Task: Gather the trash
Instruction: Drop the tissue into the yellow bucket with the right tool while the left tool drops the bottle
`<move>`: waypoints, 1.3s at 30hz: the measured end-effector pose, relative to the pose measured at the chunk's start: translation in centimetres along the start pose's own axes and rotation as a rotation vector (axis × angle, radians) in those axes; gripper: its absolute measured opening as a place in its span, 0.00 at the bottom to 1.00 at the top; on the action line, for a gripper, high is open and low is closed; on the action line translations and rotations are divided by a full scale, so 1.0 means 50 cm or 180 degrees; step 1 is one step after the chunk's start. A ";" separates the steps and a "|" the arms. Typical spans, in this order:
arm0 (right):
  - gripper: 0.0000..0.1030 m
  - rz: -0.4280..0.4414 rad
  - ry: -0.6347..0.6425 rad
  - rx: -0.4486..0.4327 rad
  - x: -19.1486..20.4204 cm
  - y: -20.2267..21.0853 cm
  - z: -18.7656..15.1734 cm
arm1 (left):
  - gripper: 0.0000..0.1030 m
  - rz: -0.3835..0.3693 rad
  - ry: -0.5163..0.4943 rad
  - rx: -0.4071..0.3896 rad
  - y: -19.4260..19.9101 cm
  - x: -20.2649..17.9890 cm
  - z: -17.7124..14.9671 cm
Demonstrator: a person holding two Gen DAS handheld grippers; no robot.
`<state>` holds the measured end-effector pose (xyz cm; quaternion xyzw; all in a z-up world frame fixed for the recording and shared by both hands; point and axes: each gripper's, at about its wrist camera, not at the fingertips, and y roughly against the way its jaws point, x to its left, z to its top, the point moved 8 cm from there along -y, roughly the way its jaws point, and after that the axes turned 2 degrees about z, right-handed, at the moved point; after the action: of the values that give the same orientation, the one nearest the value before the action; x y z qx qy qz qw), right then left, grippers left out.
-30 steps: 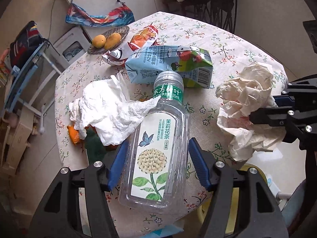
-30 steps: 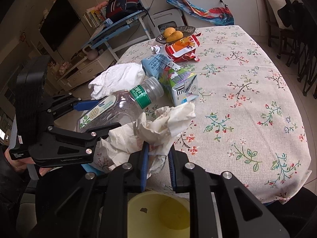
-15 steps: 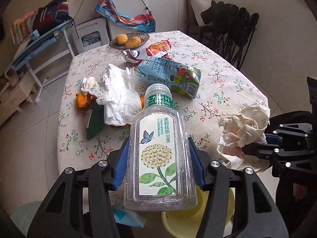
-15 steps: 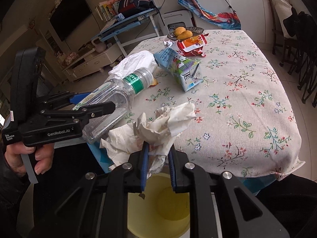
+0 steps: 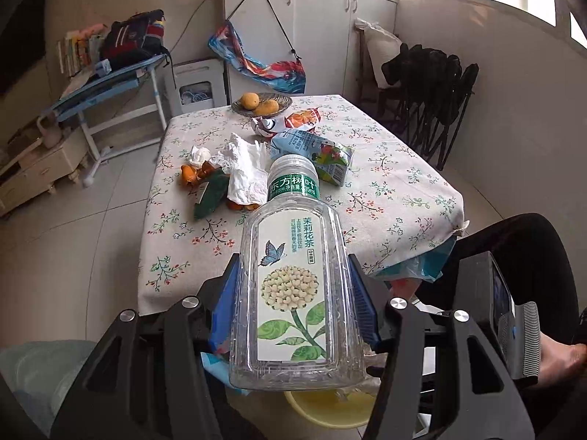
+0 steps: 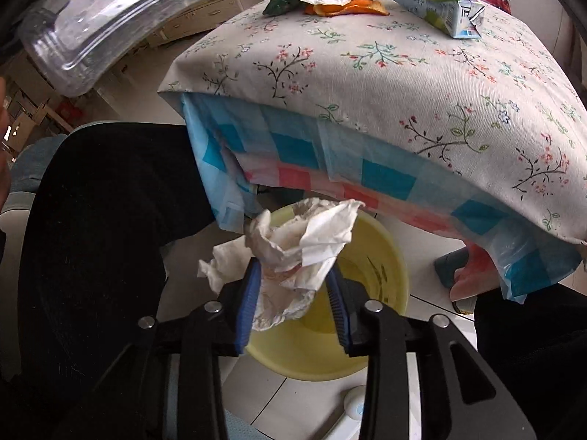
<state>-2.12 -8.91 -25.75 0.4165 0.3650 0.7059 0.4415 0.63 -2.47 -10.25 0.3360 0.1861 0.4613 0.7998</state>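
My left gripper [image 5: 295, 293] is shut on a clear plastic tea bottle [image 5: 293, 278] with a flower label, held in the air in front of the table's near edge; its base also shows in the right wrist view [image 6: 110, 11]. Below the table edge my right gripper [image 6: 293, 293] hangs over a yellow bin [image 6: 367, 348]. Its jaws are opening, and a crumpled paper wad [image 6: 293, 253] sits loosely between the blue pads. On the floral tablecloth [image 5: 385, 190] lie a juice carton [image 5: 312, 150], a white tissue [image 5: 245, 172], orange peel [image 5: 189, 176] and a snack wrapper [image 5: 290, 123].
A bowl of fruit [image 5: 262, 104] stands at the table's far end. The person's legs in black trousers [image 6: 110, 220] flank the bin. A checked plastic sheet [image 6: 367, 183] hangs under the cloth. Folded chairs [image 5: 433, 84] stand right of the table, a blue desk [image 5: 110, 80] left.
The left gripper has lifted the bottle off the table and drawn back. The right gripper has sunk from the table edge down over the yellow bin, and its jaws have widened around the paper.
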 end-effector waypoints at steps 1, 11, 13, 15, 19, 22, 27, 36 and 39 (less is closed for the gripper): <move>0.40 -0.0013 -0.0014 -0.0016 -0.005 0.001 0.002 | 0.52 0.0024 -0.0001 -0.0016 0.007 -0.001 -0.004; 0.61 -0.0212 -0.0409 -0.0822 -0.063 0.103 0.039 | 0.52 0.0075 0.0026 0.0019 0.043 -0.024 -0.046; 0.65 -0.0278 -0.0493 -0.1072 -0.073 0.134 0.052 | 0.52 0.0089 -0.0020 0.0057 0.045 -0.032 -0.058; 0.69 -0.0392 -0.0581 -0.1299 -0.090 0.166 0.060 | 0.52 0.0070 -0.0063 0.0107 0.045 -0.044 -0.072; 0.72 -0.0499 -0.0754 -0.1610 -0.117 0.211 0.069 | 0.52 0.0015 -0.0166 0.0229 0.042 -0.073 -0.104; 0.74 -0.0538 -0.0822 -0.1762 -0.128 0.232 0.073 | 0.52 -0.0034 -0.0246 0.0352 0.030 -0.097 -0.136; 0.76 -0.0551 -0.0829 -0.1838 -0.134 0.245 0.078 | 0.52 -0.0157 -0.0365 0.0655 -0.010 -0.136 -0.196; 0.76 -0.0540 -0.0840 -0.1839 -0.134 0.245 0.072 | 0.53 -0.0148 -0.0628 0.1205 -0.104 -0.183 -0.292; 0.76 -0.0530 -0.0848 -0.1836 -0.135 0.245 0.071 | 0.53 -0.0113 -0.0640 0.1161 -0.108 -0.186 -0.286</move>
<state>-1.02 -18.86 -15.33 0.3317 0.1219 0.6810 0.6414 -9.44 -7.14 -24.29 0.5163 0.1916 0.3699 0.7483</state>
